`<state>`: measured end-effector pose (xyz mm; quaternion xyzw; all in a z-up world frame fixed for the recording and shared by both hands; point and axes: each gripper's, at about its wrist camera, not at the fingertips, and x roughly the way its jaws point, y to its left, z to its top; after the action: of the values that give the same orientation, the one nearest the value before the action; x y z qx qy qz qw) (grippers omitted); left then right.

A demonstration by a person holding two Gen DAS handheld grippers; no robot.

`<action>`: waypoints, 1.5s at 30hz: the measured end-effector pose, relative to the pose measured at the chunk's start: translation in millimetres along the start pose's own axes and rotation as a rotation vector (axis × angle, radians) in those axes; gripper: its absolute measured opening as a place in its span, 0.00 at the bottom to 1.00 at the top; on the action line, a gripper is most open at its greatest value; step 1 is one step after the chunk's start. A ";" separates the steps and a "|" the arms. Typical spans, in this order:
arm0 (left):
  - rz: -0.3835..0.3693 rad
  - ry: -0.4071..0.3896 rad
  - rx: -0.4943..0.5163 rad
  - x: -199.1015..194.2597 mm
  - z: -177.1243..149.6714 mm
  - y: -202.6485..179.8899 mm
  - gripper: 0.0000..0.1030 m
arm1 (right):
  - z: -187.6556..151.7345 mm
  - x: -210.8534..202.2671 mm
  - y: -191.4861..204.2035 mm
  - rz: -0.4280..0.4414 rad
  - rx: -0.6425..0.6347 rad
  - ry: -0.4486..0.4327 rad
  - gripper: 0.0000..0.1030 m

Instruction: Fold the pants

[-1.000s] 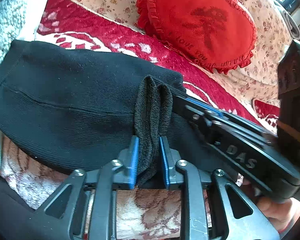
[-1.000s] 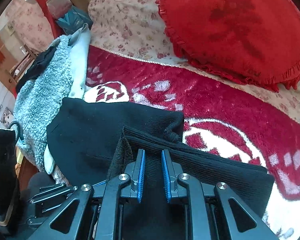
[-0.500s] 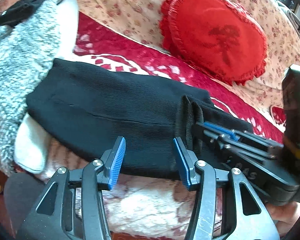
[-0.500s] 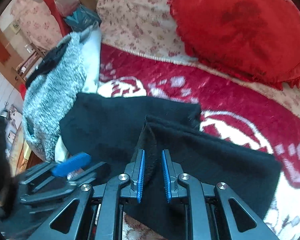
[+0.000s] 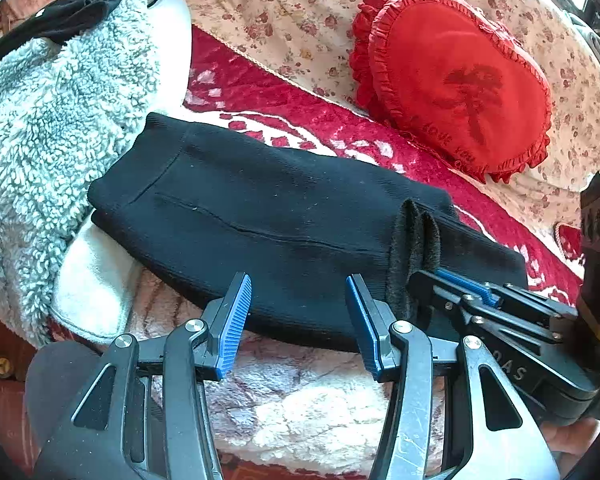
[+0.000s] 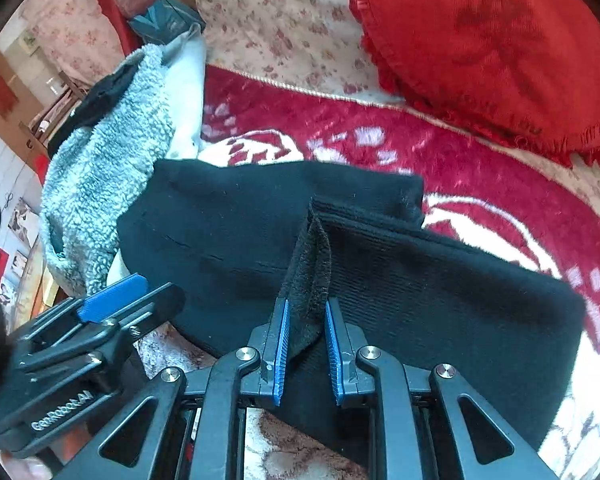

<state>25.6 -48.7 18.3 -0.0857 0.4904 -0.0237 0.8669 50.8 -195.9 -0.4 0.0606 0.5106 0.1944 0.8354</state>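
The black pants (image 5: 260, 216) lie folded on a red and white blanket (image 5: 300, 120), one layer lapped over the other. My left gripper (image 5: 298, 312) is open and empty, just in front of the pants' near edge. My right gripper (image 6: 306, 328) is shut on a raised fuzzy fold of the pants (image 6: 310, 264). That fold also shows in the left wrist view (image 5: 414, 248), with the right gripper (image 5: 432, 280) beside it. The left gripper shows at the lower left of the right wrist view, where its open fingers (image 6: 112, 298) stand apart from the cloth.
A red heart-shaped cushion (image 5: 456, 76) lies behind the pants on a floral cover (image 5: 292, 12). A grey fleece garment (image 5: 48, 112) is piled at the left, with a dark item (image 5: 64, 20) on top. The bed's front edge is near my grippers.
My left gripper let go of the pants fold, opened and drew back to the left. My right gripper kept its hold on the fold.
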 end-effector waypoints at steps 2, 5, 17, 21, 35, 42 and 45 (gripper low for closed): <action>0.001 0.007 -0.010 1.1 0.9 3.9 0.47 | 2.2 -2.0 3.2 -0.001 -0.007 -0.001 0.18; -0.005 0.012 -0.032 1.8 2.3 9.3 0.47 | 9.6 -7.8 12.0 0.015 -0.028 -0.015 0.21; 0.008 0.019 -0.092 0.5 4.2 34.3 0.58 | 23.3 8.3 35.7 0.042 -0.061 -0.007 0.22; 0.006 0.024 -0.106 -0.7 2.3 43.0 0.58 | 23.8 11.3 31.7 0.031 -0.049 -0.003 0.22; -0.047 0.064 -0.361 8.3 -1.0 107.6 0.63 | 60.6 31.3 51.6 0.086 -0.118 -0.008 0.36; -0.053 0.069 -0.410 19.8 5.1 115.6 0.64 | 90.0 62.2 85.8 0.126 -0.186 0.009 0.41; -0.058 0.058 -0.421 21.5 7.6 117.8 0.70 | 101.3 80.3 100.3 0.127 -0.226 0.026 0.42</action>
<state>38.2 65.5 -16.3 -0.2781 0.5065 0.0519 0.8145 145.7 -63.0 10.8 -0.0045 0.4914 0.3038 0.8162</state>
